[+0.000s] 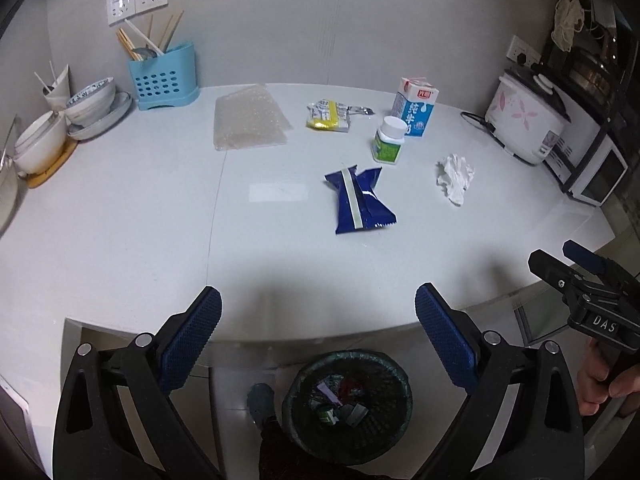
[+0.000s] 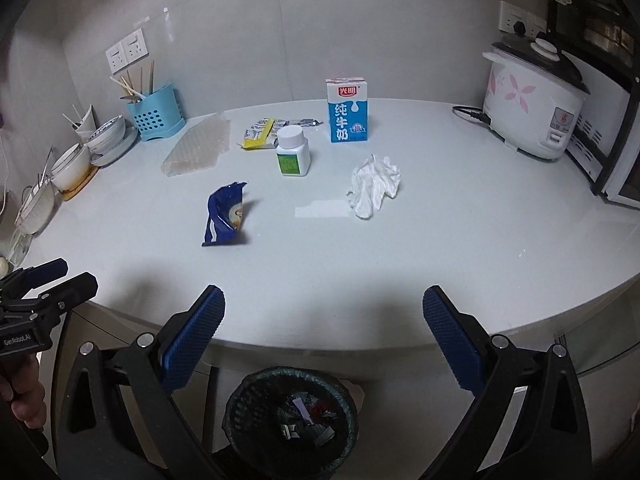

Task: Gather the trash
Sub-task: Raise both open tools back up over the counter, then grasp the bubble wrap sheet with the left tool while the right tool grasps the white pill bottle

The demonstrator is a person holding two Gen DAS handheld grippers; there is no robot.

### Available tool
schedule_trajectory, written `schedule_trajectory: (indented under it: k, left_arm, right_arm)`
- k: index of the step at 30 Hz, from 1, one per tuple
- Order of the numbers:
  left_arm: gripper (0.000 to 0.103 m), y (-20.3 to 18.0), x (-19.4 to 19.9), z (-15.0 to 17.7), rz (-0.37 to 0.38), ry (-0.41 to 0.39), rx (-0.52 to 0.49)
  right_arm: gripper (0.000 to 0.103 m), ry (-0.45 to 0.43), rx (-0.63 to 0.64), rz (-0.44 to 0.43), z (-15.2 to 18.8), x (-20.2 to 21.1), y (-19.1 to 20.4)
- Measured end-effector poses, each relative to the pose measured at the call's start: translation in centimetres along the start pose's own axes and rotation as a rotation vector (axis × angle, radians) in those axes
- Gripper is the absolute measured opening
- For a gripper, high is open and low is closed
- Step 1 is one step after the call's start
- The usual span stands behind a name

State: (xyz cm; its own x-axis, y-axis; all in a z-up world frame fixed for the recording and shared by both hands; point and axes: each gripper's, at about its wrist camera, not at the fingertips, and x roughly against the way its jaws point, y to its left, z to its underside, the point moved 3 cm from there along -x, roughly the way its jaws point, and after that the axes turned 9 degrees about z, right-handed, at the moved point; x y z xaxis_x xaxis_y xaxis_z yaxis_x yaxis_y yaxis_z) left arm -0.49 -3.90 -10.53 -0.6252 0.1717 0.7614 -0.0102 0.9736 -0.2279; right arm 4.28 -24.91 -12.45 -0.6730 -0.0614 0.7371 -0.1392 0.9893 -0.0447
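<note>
Left gripper [image 1: 318, 344] held level over table's near edge, above trash bin [image 1: 348, 400], fingers spread wide, nothing between them. Right gripper [image 2: 322, 344] alongside, same pose, fingers spread, empty. Bin on floor below white table [image 1: 120, 220], scraps inside. Beyond bin on table: blue wrapper [image 1: 358, 202] nearest; crumpled tissue [image 1: 454, 178] right of wrapper; white pill bottle [image 1: 389, 140] behind wrapper; yellow packet [image 1: 328, 116], milk carton [image 1: 416, 108], bubble wrap [image 1: 248, 120] farthest.
</note>
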Motion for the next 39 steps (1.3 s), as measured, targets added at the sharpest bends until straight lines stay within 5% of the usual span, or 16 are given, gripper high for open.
schedule_trajectory:
  k: [22, 39]
  left_arm:
    - [0.096, 7.4, -3.2, -11.2, -0.042, -0.012, 0.061]
    - [0.096, 15.0, -14.2, -18.6, -0.021, 0.121, 0.133]
  right_arm:
    - [0.095, -0.020, -0.004, 0.026, -10.0, -4.3, 3.7]
    - [0.095, 0.078, -0.030, 0.113, -14.1, -14.7, 6.9]
